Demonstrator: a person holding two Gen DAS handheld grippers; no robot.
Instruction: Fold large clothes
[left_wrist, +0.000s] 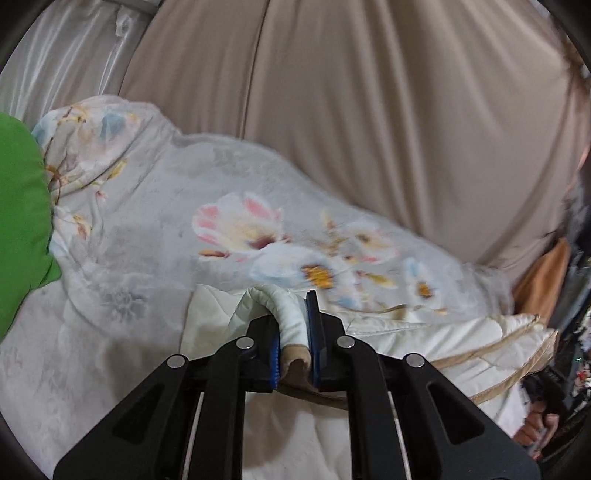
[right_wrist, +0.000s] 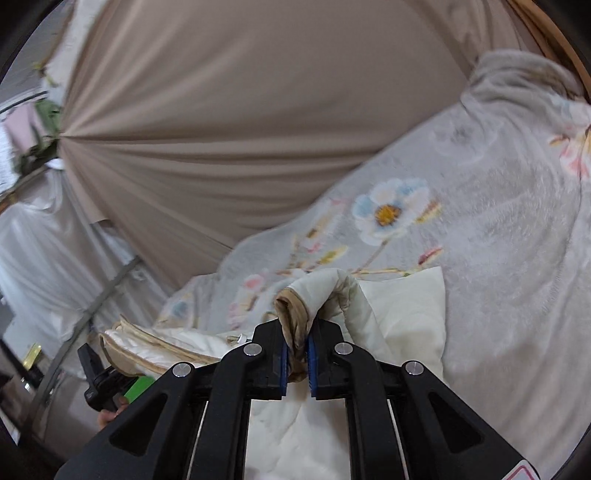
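Observation:
A cream quilted garment with tan trim (left_wrist: 424, 339) lies on a grey floral blanket (left_wrist: 155, 221). My left gripper (left_wrist: 293, 325) is shut on a bunched white and tan edge of the garment. In the right wrist view my right gripper (right_wrist: 297, 328) is shut on another tan-trimmed fold of the same cream garment (right_wrist: 406, 314), with the floral blanket (right_wrist: 498, 240) beyond. Cloth hangs below both grippers. The left gripper (right_wrist: 98, 376) shows at the lower left of the right wrist view, beside the garment's far end.
A beige curtain (left_wrist: 369, 110) hangs behind the bed, with a white sheer curtain (left_wrist: 66, 55) beside it. A green cushion (left_wrist: 18, 221) sits at the left edge. A hand (left_wrist: 535, 428) shows at the lower right. A metal rod (right_wrist: 99, 295) slants at the left.

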